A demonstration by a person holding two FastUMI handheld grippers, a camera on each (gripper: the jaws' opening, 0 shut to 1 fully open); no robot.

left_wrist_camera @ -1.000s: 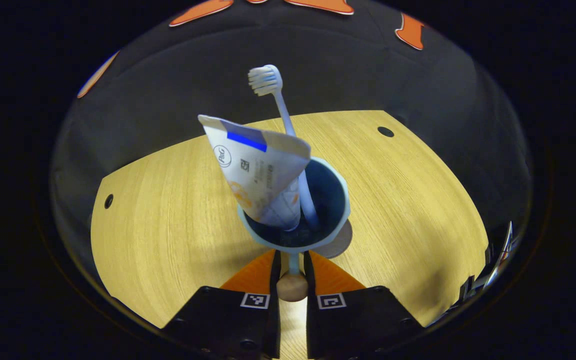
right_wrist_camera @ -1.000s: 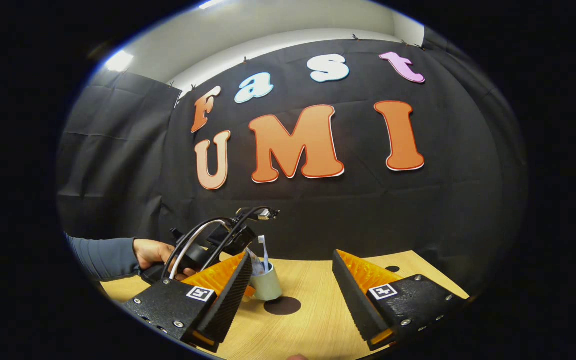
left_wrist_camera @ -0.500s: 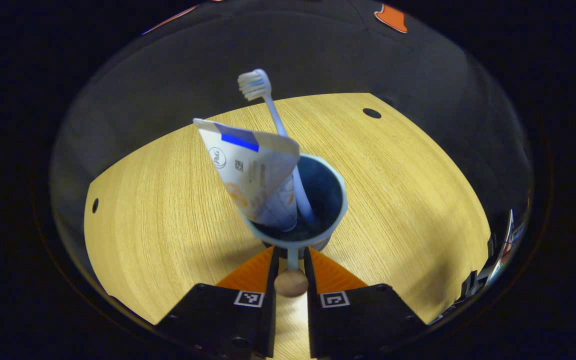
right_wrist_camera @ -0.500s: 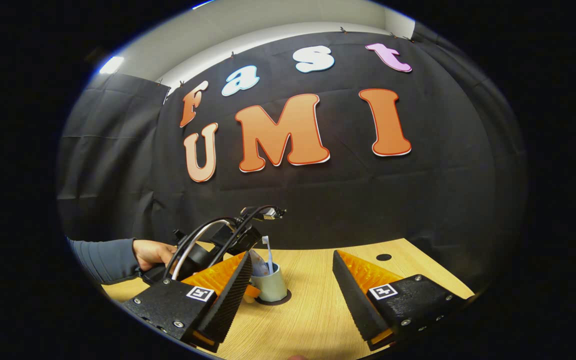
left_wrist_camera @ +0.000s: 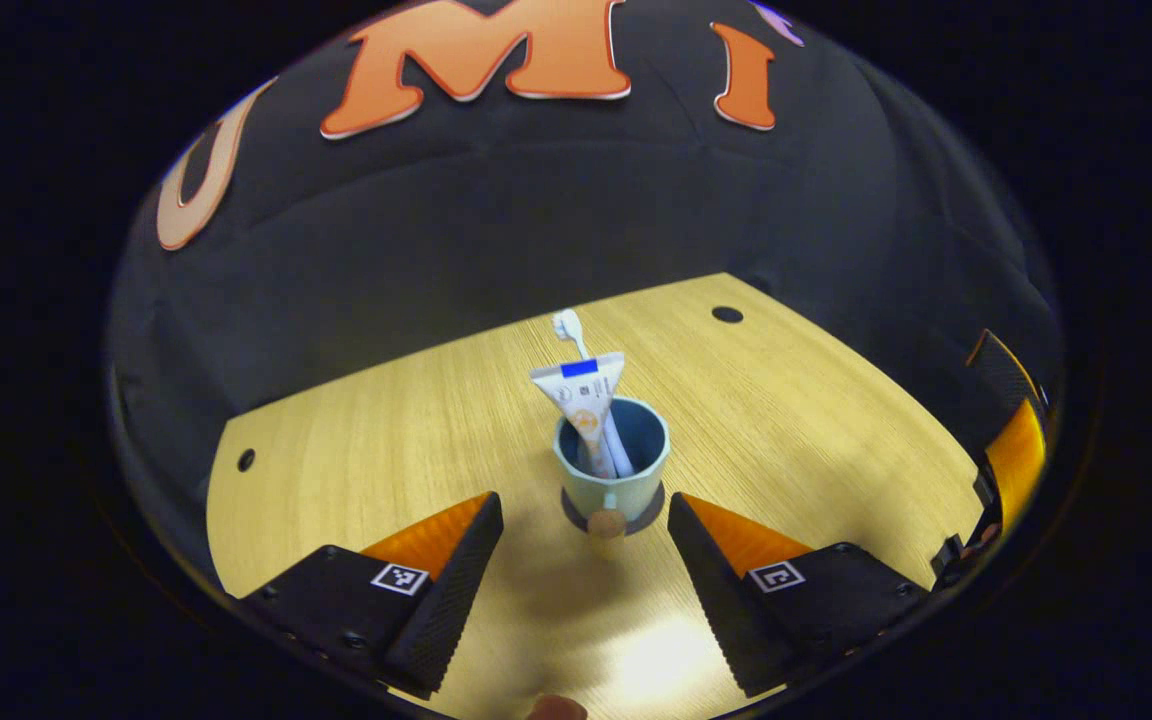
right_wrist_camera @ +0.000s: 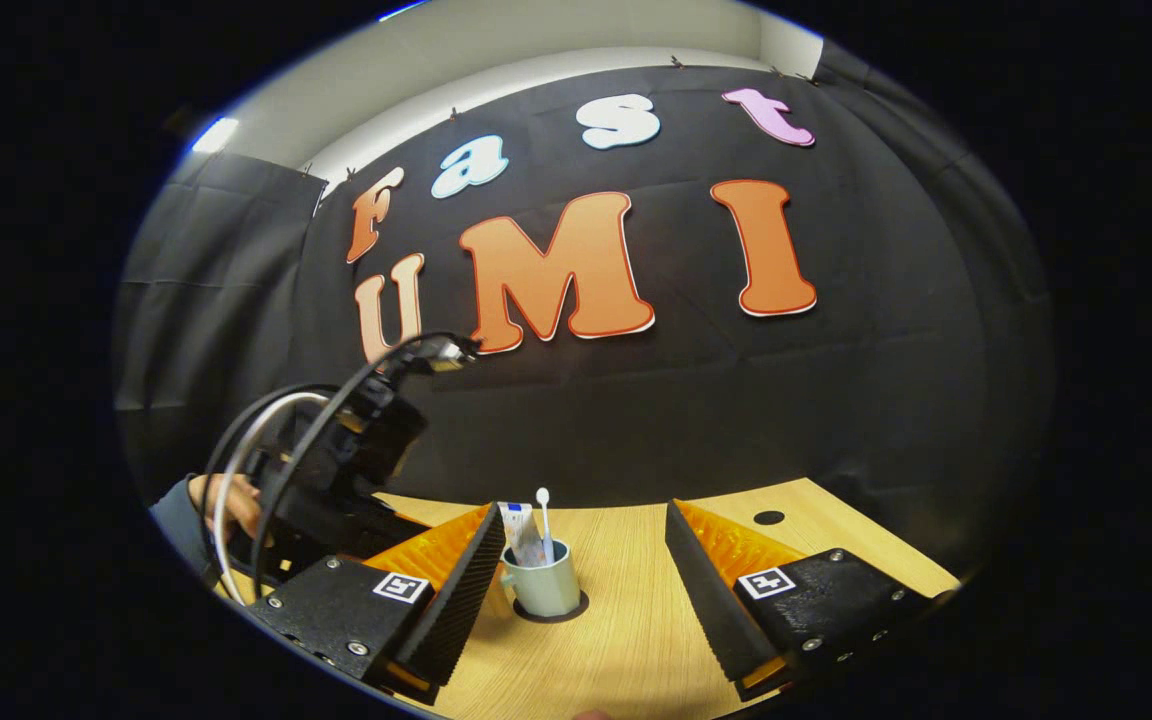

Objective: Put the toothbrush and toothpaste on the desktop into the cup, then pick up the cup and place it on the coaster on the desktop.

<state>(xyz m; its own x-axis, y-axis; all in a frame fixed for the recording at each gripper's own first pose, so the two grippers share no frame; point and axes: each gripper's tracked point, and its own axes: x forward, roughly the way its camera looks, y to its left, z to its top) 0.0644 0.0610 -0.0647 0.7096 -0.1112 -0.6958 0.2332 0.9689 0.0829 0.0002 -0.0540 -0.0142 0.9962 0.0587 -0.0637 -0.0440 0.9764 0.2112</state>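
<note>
A pale blue cup (left_wrist_camera: 611, 476) stands upright on a dark round coaster (left_wrist_camera: 648, 519) in the middle of the wooden desktop. A white toothpaste tube (left_wrist_camera: 584, 405) and a white toothbrush (left_wrist_camera: 570, 331) stick up out of it. My left gripper (left_wrist_camera: 584, 503) is open, drawn back from the cup, its fingers apart on either side of the cup's handle. In the right gripper view the cup (right_wrist_camera: 546, 587) sits on the coaster (right_wrist_camera: 576, 609) between the open fingers of my right gripper (right_wrist_camera: 578, 520), farther off. The left gripper's body (right_wrist_camera: 336, 470) and a hand (right_wrist_camera: 226, 500) show at left.
The wooden desktop (left_wrist_camera: 356, 450) has small dark holes near its far right (left_wrist_camera: 727, 314) and left (left_wrist_camera: 246, 460) corners. The black cloth wall stands right behind the table's far edge. A finger of the other gripper (left_wrist_camera: 1011, 440) shows at the right border of the left gripper view.
My left gripper has opened, let go of the cup's handle and pulled back and up. The cup now stands on the coaster. The right gripper has barely moved.
</note>
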